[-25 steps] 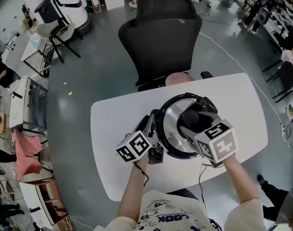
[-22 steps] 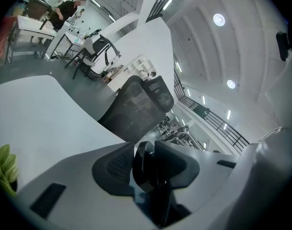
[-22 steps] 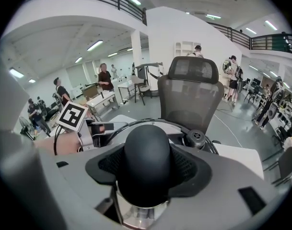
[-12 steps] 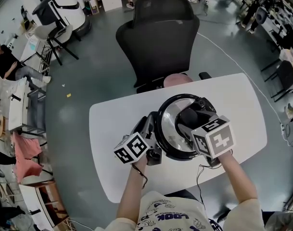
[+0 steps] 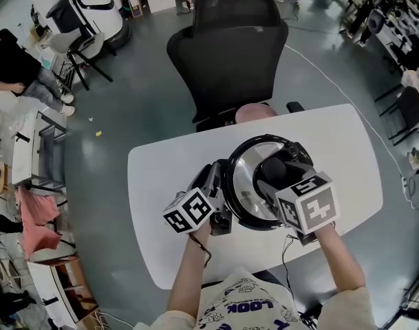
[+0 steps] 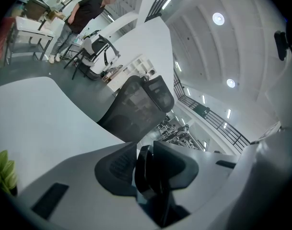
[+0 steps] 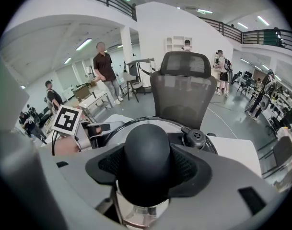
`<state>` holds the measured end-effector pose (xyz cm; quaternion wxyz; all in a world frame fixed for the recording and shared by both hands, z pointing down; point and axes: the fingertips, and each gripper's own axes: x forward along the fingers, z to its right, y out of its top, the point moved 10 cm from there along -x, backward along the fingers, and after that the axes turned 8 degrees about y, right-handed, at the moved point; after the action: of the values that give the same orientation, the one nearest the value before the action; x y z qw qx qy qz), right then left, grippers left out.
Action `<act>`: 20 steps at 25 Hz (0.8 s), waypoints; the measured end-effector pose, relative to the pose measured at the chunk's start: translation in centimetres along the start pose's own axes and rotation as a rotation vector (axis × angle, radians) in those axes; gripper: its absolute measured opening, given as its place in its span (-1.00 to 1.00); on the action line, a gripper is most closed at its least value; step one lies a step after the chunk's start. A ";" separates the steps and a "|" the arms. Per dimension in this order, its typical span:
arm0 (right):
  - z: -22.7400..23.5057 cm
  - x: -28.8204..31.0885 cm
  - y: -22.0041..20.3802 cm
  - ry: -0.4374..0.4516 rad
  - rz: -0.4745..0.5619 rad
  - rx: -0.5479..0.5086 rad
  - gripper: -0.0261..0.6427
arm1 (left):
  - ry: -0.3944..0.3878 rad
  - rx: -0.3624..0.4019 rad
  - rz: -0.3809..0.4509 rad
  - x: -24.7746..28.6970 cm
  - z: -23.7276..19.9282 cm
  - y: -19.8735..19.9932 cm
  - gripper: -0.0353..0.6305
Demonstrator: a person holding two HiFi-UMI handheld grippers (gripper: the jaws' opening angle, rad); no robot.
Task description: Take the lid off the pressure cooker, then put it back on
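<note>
Pressure cooker [image 5: 249,215]: it stands mid-counter [image 5: 161,177] with the lid [image 5: 242,181] on. As far as we can see, the rim is seated all round.
Knob [image 7: 146,159]: it is black and domed, and rises at the centre of the lid. A small round valve [image 7: 196,138] sits just beyond it, towards the lid's far right.
Right gripper [image 7: 146,174]: its jaws stand wide but are filled, one pad pressed on each flank of the knob. We see no gap on either side.
Left gripper [image 6: 148,169]: its jaws have just been closing. The cooker's black side handle [image 6: 145,176] sits between them, and the pads look pressed on it.
Which hand is nearer: the right gripper is on the lid itself. The left gripper is at the pot's left wall, beside the lid and not on it.
Relation the move turns on: the knob lies squarely between the right jaws, so no reach is left to make. The lid's own axis runs upright through that knob, while the right gripper comes at it slanting down from the near side.
Our judgement: the lid has to travel along its upright axis (or turn about it first, if it locks, which we cannot tell). It should not be pulled back along the slant of the gripper.
Risk, as we judge it: the domed knob could slip out upward, and the pot could skate if the left hold is weak.
</note>
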<state>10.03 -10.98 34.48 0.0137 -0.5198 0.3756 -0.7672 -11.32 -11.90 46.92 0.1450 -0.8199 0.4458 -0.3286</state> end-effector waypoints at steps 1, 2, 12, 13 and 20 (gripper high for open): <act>-0.1 -0.1 -0.1 0.003 -0.001 -0.008 -0.05 | 0.001 0.001 -0.001 0.0 0.0 0.1 -0.56; -0.1 -0.2 -0.2 0.005 0.001 -0.015 -0.05 | 0.000 0.000 -0.001 0.0 0.0 0.1 -0.56; 0.3 -0.2 -0.4 0.036 0.044 -0.040 -0.04 | -0.006 0.001 -0.004 0.1 0.1 0.1 -0.56; 0.2 -0.2 -0.5 0.037 0.043 -0.044 -0.04 | -0.006 0.002 -0.004 0.1 0.1 0.1 -0.56; 0.4 -0.2 -0.7 0.087 0.045 -0.118 -0.04 | -0.006 0.000 -0.006 0.3 0.1 0.3 -0.56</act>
<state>10.67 -10.61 34.74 -0.0162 -0.4772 0.4318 -0.7652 -11.34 -12.34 46.82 0.1453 -0.8222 0.4427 -0.3269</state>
